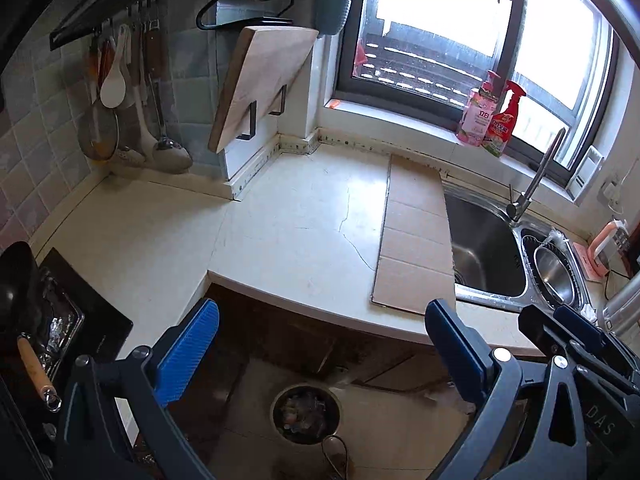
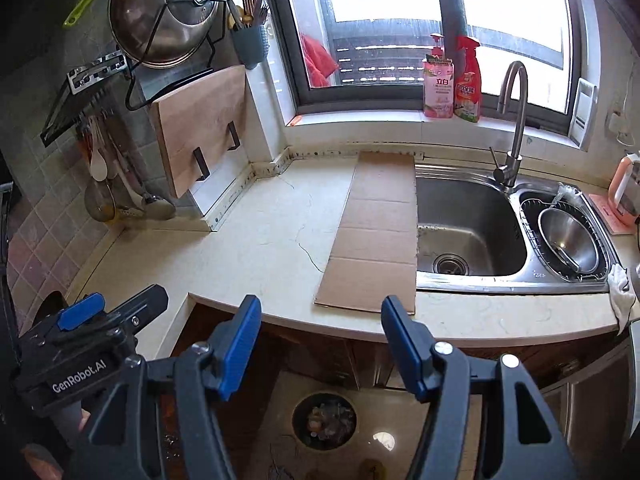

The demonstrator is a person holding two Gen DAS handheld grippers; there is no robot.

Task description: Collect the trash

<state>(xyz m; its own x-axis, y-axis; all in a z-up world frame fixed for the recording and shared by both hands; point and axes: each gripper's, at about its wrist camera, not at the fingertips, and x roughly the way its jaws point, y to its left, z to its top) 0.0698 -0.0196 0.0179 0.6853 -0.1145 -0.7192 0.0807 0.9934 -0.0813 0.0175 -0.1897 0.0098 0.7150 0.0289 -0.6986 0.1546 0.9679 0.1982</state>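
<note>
- A round trash bin (image 2: 324,421), filled with mixed scraps, is seen on the floor below the table's curved front edge (image 2: 400,330).
- A flat, creased cardboard sheet (image 2: 376,236) is laid on the table, touching the steel sink (image 2: 468,220).
- Left hand-held gripper (image 1: 320,354) and right hand-held gripper (image 2: 320,350) are both held released, nothing between the ribbed blue pads.
- A wooden cutting board (image 2: 200,128) is racked at the back corner.

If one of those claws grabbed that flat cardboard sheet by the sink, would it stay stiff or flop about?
The cardboard sheet probably bends at its visible fold creases rather than staying rigid. It looks thin and flat, so likely light and easy to slide on the smooth counter. Lying flush, its edge may be hard to pinch.
</note>
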